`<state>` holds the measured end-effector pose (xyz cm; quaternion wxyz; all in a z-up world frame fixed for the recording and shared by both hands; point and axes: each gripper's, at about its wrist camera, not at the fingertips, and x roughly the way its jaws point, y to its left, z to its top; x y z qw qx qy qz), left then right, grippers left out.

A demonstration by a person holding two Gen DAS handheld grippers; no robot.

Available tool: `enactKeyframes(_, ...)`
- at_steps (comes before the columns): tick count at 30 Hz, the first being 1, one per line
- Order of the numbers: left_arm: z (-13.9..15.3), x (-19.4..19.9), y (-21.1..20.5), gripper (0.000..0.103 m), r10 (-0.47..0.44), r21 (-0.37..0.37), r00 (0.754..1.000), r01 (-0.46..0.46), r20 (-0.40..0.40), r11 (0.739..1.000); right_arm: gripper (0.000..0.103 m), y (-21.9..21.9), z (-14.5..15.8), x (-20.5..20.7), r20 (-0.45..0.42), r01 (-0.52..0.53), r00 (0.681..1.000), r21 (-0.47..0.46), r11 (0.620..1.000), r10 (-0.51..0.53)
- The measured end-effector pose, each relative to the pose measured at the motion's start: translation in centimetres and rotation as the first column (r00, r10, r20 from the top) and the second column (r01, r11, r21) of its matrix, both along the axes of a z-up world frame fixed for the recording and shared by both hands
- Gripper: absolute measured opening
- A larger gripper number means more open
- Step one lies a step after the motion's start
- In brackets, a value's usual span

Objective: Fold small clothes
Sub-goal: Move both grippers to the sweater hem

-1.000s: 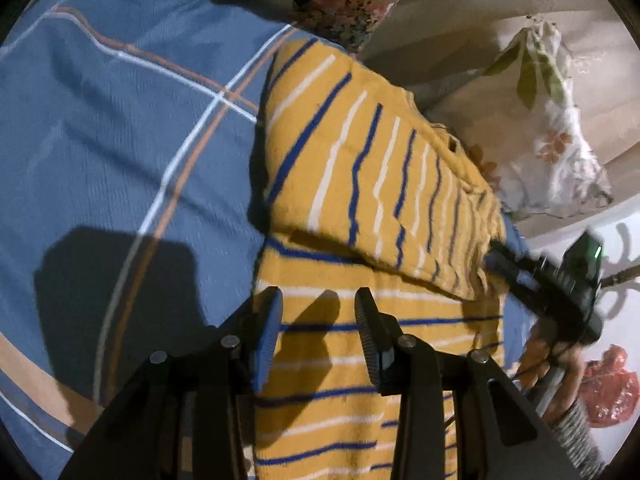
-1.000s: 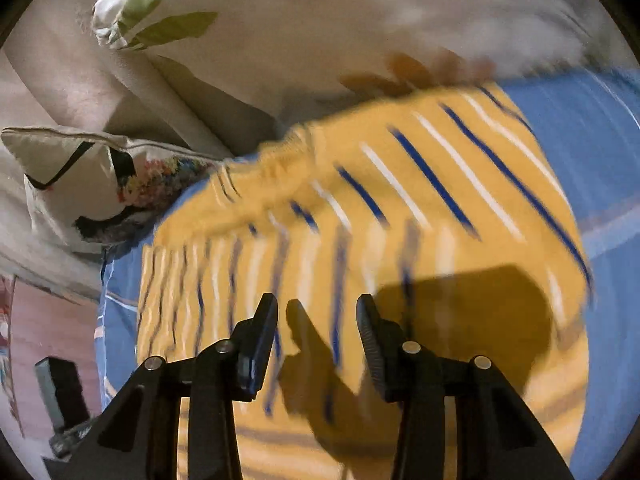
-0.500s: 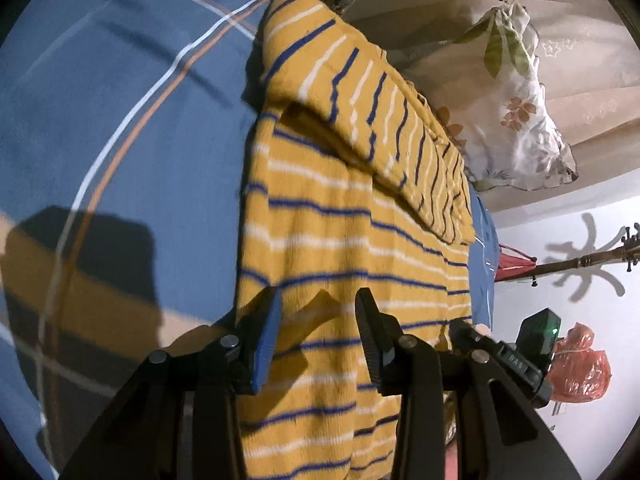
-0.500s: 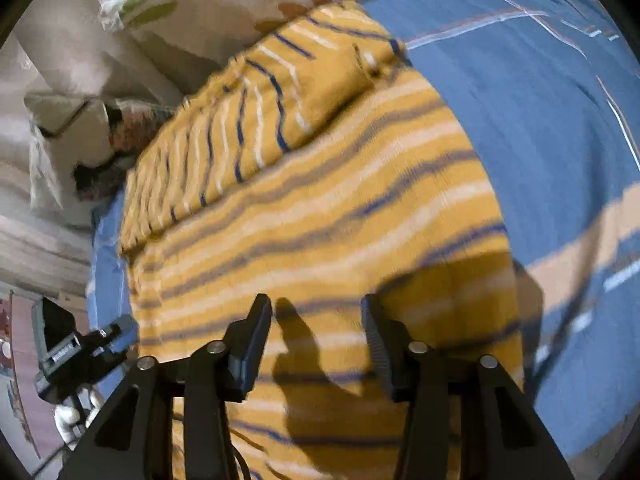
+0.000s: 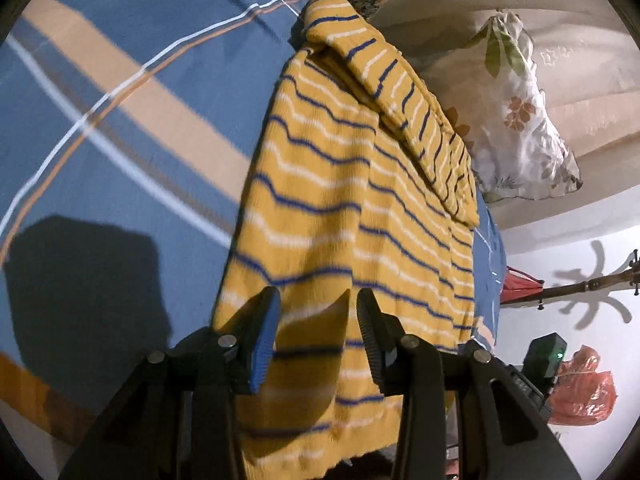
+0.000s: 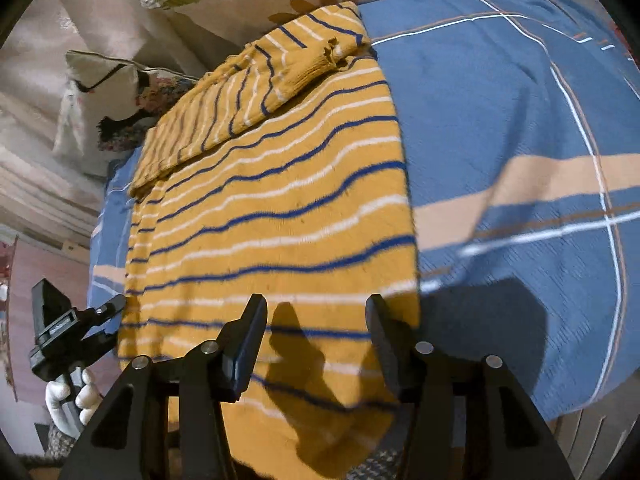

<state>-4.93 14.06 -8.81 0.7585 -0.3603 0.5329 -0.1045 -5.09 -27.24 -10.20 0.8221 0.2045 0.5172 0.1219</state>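
On the blue plaid bedsheet (image 5: 120, 128) the yellow striped sweater (image 5: 340, 216) is lying flat, near hem hanging over the bed edge and cut off by the frame bottom in both views. Motion blur is smearing the near stripes. Contact between fingers and cloth is hard to make out.

Left gripper (image 5: 318, 332) is hovering over the sweater's near-left hem, jaws standing wide, nothing between them. Right gripper (image 6: 316, 336) is sitting over the near-right hem, jaws likewise wide and empty, casting shadow on the knit.

Sweater is showing blue and white stripes, with a folded sleeve (image 6: 248, 92) lying across the far end, next to the floral pillow (image 5: 516, 120).
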Motion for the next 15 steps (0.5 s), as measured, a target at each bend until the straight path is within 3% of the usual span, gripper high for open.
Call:
enactKeyframes(8,0.1,-3.7,-0.8,0.038,0.058,0.004,0.998,-0.058,0.005,0.998,0.062,-2.6,0.1,-2.7,0.015,0.011,1.000,-0.006,1.000,-0.011)
enactKeyframes(15,0.1,-5.7,-1.3,0.038,0.086,-0.003,0.996,-0.086,0.016,0.996,0.064,-3.4,-1.2,-3.9,-0.011,-0.014,1.000,0.067,0.998,0.015)
